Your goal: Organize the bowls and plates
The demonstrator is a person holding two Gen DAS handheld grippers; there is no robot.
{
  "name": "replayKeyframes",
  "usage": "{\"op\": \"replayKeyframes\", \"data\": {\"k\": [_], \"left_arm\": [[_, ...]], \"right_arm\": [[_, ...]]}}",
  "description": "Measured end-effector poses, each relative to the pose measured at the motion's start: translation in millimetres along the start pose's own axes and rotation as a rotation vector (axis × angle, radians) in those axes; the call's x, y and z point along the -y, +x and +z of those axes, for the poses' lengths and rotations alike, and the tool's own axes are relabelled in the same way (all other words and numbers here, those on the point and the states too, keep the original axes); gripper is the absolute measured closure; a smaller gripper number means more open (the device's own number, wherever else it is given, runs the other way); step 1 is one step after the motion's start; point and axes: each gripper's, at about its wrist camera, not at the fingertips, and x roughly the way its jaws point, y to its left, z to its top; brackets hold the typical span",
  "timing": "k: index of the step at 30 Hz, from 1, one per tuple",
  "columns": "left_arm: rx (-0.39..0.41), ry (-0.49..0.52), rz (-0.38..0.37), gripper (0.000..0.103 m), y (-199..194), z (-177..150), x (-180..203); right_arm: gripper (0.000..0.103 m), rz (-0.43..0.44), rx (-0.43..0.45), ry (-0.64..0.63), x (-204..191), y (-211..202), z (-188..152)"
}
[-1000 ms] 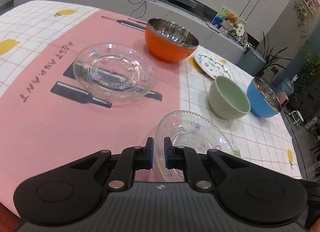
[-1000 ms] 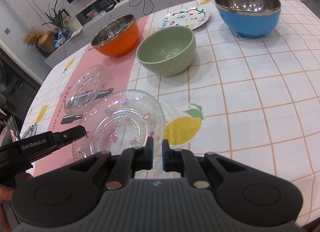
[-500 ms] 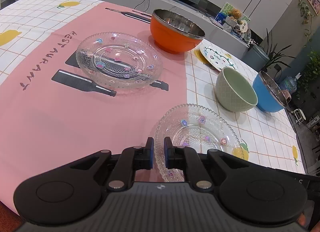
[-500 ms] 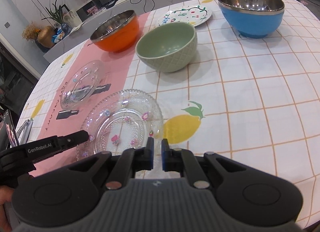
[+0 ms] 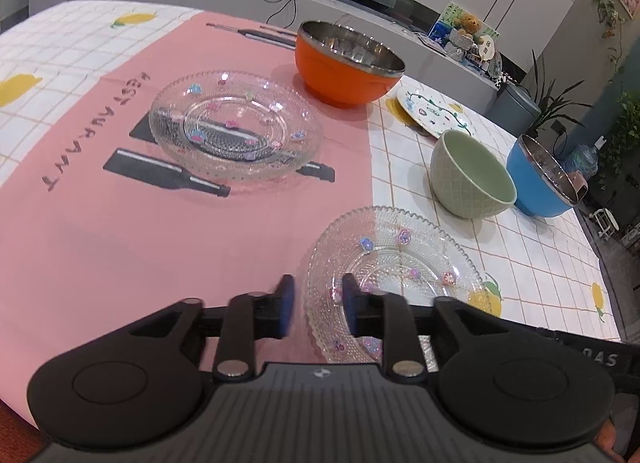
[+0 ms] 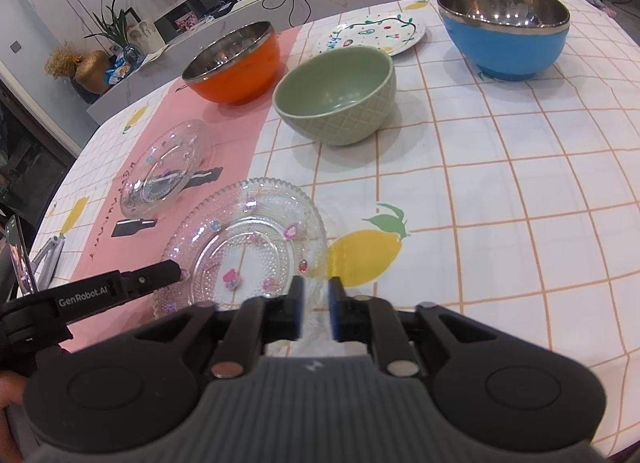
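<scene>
Two clear glass plates with small flower dots lie on the table: a near one (image 5: 400, 263) (image 6: 244, 251) and a far one (image 5: 236, 127) (image 6: 168, 167) on the pink mat. Behind them stand an orange steel bowl (image 5: 344, 63) (image 6: 236, 63), a green bowl (image 5: 472, 175) (image 6: 336, 99), a blue steel bowl (image 5: 540, 179) (image 6: 504, 31) and a painted white plate (image 5: 432, 111) (image 6: 376, 33). My left gripper (image 5: 318, 303) (image 6: 156, 275) sits at the near plate's left rim, jaws opening, the rim showing in the gap unpressed. My right gripper (image 6: 316, 309) hovers at that plate's near right rim, jaws opening, gripping nothing.
A phone on a stand (image 6: 18, 255) and metal tongs (image 6: 48, 259) sit at the table's left edge. A grey counter (image 5: 360, 15) with a router and cables runs behind the table. Potted plants (image 5: 560, 103) stand to the right.
Both grippers' jaws were shut and now stand apart. Neither hand has shifted, and the plates and bowls lie where they were.
</scene>
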Motion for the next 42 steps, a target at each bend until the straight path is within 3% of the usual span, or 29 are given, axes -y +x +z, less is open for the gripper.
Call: {"op": "replayKeyframes", "data": {"k": [1,3,9,18,25,31,36,42], "left_arm": [[0.008,-0.001,0.002,0.063,-2.1,0.7,0.3],[0.022,0.007,0.009,0.056,-6.0,3.2,2.1],[0.056,0.055,0.026,0.054,-21.1,14.5,8.8],[0.072,0.225,0.033,0.053,-47.2,34.2,40.9],[0.111,0.298,0.013,0.045,-78.4,62.1,74.8],[0.115,0.348,-0.02,0.038,-93.6,95.5,106.8],[0.071,0.323,-0.124,0.036,-76.9,136.8,125.2],[0.024,0.31,-0.139,0.036,-19.2,178.2,144.8]], "right_arm": [[0.064,0.004,0.006,0.002,0.2,-1.6,0.2],[0.064,0.005,0.015,0.001,0.1,-5.4,1.4],[0.058,0.002,0.055,0.001,3.3,-21.5,7.3],[0.055,-0.036,0.087,-0.007,14.1,-51.4,18.9],[0.038,-0.04,0.161,-0.078,6.1,-95.0,44.8],[0.035,-0.031,0.229,-0.105,0.6,-130.4,71.9],[0.034,-0.042,0.246,-0.101,-0.9,-139.7,108.9],[0.034,-0.028,0.214,-0.047,15.5,-112.3,166.9]]}}
